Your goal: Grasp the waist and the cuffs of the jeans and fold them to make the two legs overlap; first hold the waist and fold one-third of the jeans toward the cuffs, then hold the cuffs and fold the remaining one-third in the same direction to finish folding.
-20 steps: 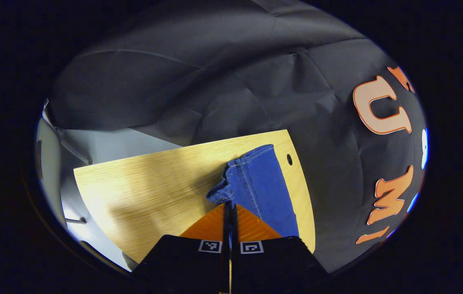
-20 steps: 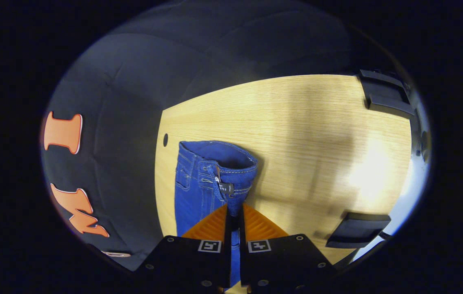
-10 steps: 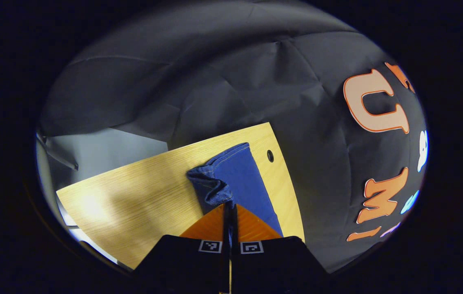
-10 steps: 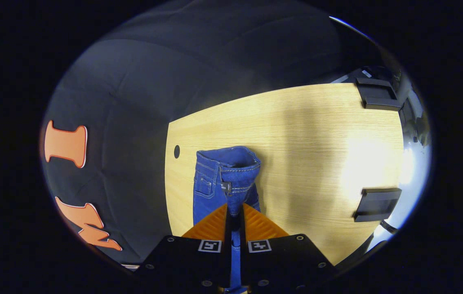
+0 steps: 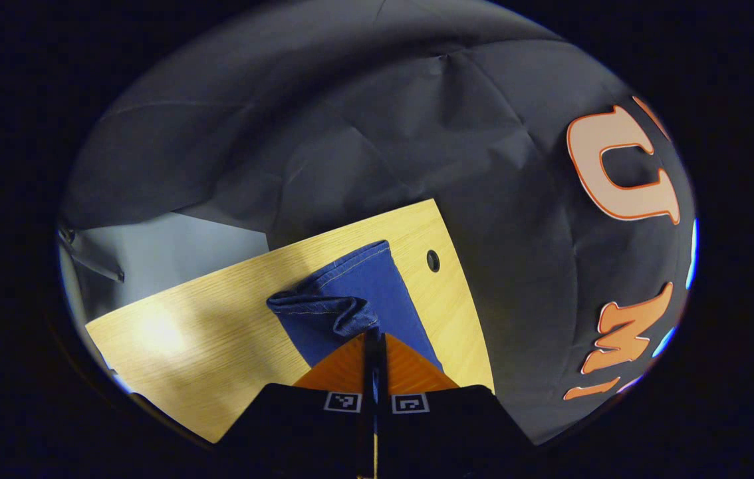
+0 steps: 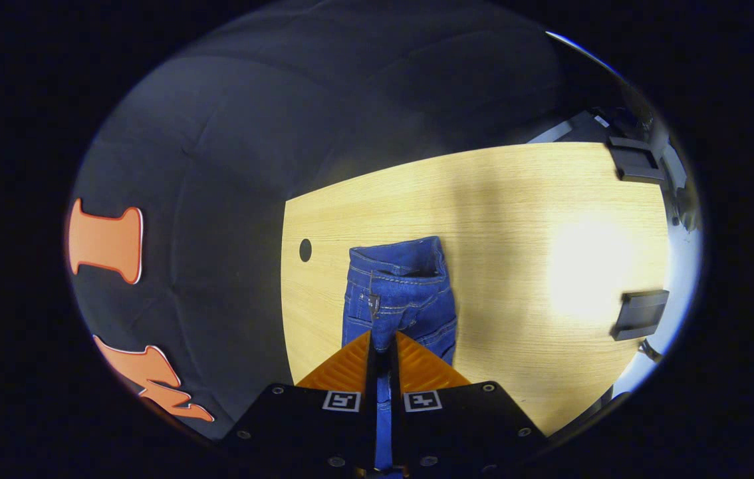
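The jeans [image 5: 367, 299] are being seen in the left gripper view lying on a wooden table [image 5: 217, 313], near the table's edge by the black cloth wall [image 5: 350, 120], with one cuff end bunched and lifted off the leg below. That bunched denim is being pinched between the closed fingers of the left gripper [image 5: 373, 332]. A small round hole [image 5: 432, 260] is lying in the tabletop just beside the leg. In the right gripper view, the waist of the jeans [image 6: 400, 293] is being held up above the table [image 6: 516, 219], clamped between the closed fingers of the right gripper [image 6: 382, 342]; two dark brackets [image 6: 639, 313] are sitting along the table's far edge.
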`<state>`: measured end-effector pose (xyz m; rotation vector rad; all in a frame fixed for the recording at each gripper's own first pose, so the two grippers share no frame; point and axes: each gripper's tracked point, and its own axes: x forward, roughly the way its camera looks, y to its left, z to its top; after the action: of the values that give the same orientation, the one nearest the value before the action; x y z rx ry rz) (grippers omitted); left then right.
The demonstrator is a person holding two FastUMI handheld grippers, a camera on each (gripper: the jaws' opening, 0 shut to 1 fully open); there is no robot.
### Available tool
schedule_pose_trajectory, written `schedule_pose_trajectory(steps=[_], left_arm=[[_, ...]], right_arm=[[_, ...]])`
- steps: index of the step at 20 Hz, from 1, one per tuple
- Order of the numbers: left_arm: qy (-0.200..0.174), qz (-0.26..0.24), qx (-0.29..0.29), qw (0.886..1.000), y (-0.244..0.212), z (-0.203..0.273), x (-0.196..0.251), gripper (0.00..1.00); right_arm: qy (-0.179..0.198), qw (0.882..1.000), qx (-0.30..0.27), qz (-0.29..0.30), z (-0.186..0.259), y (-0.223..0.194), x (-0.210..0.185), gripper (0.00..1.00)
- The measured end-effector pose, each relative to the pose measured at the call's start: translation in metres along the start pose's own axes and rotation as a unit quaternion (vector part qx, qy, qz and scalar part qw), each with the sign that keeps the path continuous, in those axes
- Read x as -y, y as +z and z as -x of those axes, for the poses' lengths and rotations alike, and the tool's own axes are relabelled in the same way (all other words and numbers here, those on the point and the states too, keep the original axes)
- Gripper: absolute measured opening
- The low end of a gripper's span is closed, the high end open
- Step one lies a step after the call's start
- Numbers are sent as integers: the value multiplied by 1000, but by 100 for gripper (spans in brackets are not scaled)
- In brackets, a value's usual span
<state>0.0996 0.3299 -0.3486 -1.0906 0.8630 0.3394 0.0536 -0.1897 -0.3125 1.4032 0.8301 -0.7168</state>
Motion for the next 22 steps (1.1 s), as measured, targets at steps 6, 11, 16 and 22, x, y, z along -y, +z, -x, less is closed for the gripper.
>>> schedule_pose_trajectory(steps=[6,11,16,22], left_arm=[[55,0,9,998,14,-44,14,2],[88,-30,10,996,20,-70,22,2],[100,-32,3,994,25,-89,26,1],[65,-107,81,989,58,-82,72,43]], right_arm=[[-23,999,-41,2,-57,0,-33,10],[-40,997,-65,6,-93,-6,-57,10],[-47,994,-95,-15,-119,-9,-71,10],[22,995,-95,-27,-114,-3,-110,30]])
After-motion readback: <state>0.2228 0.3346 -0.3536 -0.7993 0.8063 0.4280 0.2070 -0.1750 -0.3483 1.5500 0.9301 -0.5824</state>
